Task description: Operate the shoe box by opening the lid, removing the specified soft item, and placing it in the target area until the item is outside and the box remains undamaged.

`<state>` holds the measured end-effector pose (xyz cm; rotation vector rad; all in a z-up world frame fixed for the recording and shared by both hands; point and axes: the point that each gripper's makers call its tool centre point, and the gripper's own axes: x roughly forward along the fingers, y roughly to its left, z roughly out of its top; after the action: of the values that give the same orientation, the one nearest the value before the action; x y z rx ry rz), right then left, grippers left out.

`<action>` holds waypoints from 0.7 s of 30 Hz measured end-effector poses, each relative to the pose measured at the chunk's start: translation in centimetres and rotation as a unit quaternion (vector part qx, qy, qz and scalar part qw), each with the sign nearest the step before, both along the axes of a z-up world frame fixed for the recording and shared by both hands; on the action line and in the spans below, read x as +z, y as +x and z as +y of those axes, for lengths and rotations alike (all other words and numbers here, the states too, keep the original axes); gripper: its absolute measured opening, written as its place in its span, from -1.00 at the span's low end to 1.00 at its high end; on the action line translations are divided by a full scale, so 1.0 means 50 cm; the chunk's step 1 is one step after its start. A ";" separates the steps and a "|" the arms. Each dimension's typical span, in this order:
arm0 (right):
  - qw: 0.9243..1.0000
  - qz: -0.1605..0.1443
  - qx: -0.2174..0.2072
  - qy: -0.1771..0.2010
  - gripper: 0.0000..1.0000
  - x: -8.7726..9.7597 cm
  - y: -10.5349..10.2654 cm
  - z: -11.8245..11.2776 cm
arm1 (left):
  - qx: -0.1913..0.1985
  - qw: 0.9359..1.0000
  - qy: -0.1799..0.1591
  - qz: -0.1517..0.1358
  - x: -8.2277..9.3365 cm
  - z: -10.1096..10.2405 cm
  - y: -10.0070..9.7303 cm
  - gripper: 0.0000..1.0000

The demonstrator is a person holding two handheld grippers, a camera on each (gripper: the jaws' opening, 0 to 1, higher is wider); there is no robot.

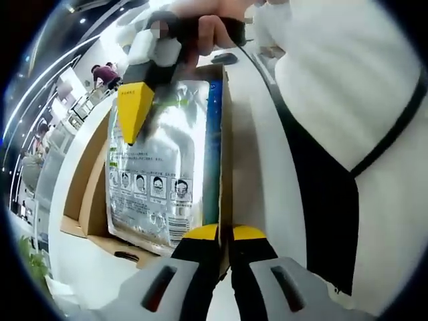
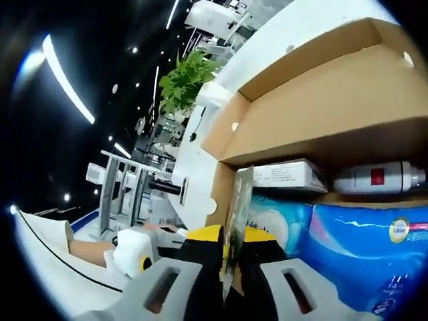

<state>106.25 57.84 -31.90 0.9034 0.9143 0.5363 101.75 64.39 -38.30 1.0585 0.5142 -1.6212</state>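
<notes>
Over the open shoe box, both claws were pinching the silver mask pouch: left claw clamped on one edge, right claw on another. Pulling opposite ways could've torn it, or dragged it against the cardboard wall.

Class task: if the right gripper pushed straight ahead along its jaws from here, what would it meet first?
The right gripper is already shut on the silver mask pouch. Beyond that, probably the white carton inside the open shoe box, though depth is unclear.
</notes>
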 end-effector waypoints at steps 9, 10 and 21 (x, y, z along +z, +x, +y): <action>0.999 0.004 -0.009 0.034 -0.97 0.008 -0.012 -0.006 | 0.000 1.000 0.013 -0.004 -0.001 0.000 0.000 -0.92; 0.999 0.004 -0.008 0.032 -0.99 0.008 -0.013 -0.005 | 0.001 1.000 0.014 -0.005 -0.001 0.000 0.000 -0.92; 1.000 -0.018 -0.002 0.009 -1.00 0.021 -0.022 0.001 | 0.004 1.000 0.023 -0.003 -0.004 0.006 0.002 -0.92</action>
<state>105.17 57.90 -30.83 0.9087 0.8759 0.5572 101.87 64.71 -38.47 1.0933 0.5539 -1.6056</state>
